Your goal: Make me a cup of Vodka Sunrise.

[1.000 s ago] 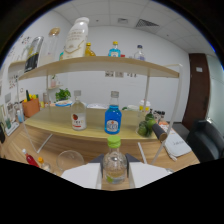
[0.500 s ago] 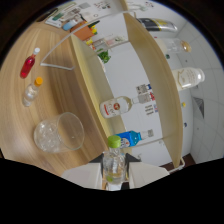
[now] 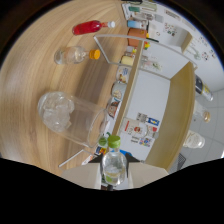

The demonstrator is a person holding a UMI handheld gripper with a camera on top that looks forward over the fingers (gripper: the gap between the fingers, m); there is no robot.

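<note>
Tilting further now, my gripper (image 3: 114, 175) is rolling the green-capped bottle (image 3: 113, 164) toward the ice glass (image 3: 70, 117).
Both fingers are clamping the bottle; the red bottle (image 3: 90, 27) is lying beyond the glass.

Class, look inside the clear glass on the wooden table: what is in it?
The clear glass holds ice cubes. Whether any liquid lies under the ice cannot be seen. The tool grips a green-capped bottle.

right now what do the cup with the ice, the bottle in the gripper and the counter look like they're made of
Cup: clear, glossy, likely plastic or glass; the ice and counter show through its wall.
Bottle: held in the gripper, clear with a green cap; probably thin plastic, though glass can't be ruled out.
Counter: pale wood or wood-look laminate, matte, with visible grain lines.
</note>
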